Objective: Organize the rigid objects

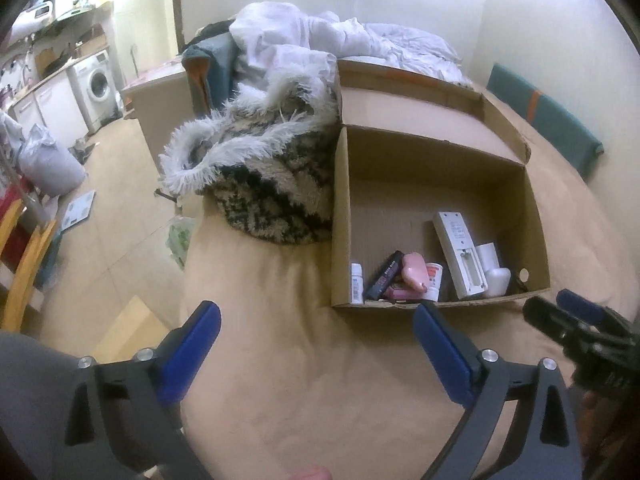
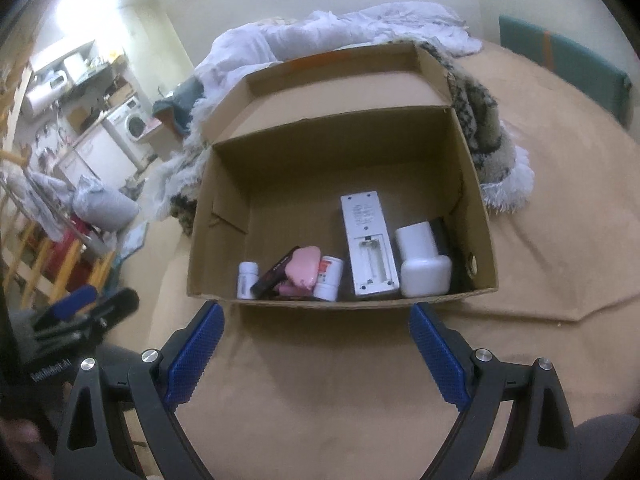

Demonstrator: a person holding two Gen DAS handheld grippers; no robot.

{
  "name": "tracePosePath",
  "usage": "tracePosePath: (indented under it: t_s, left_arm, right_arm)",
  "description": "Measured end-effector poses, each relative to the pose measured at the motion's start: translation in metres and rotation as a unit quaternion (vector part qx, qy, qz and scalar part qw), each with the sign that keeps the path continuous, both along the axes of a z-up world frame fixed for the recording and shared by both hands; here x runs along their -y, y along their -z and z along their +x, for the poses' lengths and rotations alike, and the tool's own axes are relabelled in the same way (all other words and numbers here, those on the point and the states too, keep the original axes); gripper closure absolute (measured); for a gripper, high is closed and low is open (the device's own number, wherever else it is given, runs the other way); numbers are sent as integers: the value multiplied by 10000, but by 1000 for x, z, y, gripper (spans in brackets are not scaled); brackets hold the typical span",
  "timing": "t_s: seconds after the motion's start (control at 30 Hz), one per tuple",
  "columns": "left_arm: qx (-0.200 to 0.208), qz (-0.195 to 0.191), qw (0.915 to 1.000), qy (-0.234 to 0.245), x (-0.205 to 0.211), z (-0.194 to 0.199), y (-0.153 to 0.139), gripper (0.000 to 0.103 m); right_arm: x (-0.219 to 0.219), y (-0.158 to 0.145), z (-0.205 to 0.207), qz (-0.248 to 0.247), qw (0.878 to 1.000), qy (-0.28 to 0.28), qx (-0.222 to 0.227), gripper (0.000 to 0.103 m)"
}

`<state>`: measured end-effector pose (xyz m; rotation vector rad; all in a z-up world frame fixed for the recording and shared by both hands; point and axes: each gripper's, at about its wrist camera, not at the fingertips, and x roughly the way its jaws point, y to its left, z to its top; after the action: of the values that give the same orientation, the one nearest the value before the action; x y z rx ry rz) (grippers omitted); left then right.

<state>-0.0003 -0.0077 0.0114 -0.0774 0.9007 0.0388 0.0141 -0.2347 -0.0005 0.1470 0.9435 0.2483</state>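
Note:
An open cardboard box (image 2: 478,184) stands on the tan bed cover (image 2: 320,400). Along its near wall lie a white remote (image 2: 368,240) face down, a white bottle (image 2: 422,266), a pink soap-like object (image 2: 305,266), a dark flat pack (image 2: 276,272) and two small white bottles (image 2: 247,278). The box (image 1: 340,208) and remote (image 1: 460,256) also show in the left wrist view. My left gripper (image 1: 316,316) is open and empty, just short of the box's near left corner. My right gripper (image 2: 316,316) is open and empty, in front of the near wall.
A shaggy black-and-white blanket (image 1: 256,168) and white bedding (image 1: 320,40) pile up behind and left of the box. A teal cushion (image 1: 544,116) leans on the wall at right. The bed edge drops to a tiled floor (image 1: 112,208) at left.

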Motion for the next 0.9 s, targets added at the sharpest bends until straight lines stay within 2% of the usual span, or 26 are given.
tracePosePath:
  t_s: [0.2, 0.9]
  left_arm:
    - [-29, 65, 10000, -13, 0, 1, 2, 5]
    - [-20, 43, 10000, -16, 2, 1, 2, 5]
  right_arm:
    - [-6, 4, 1, -296, 9996, 8, 20, 4]
    - [-2, 4, 2, -291, 9995, 113, -14, 4]
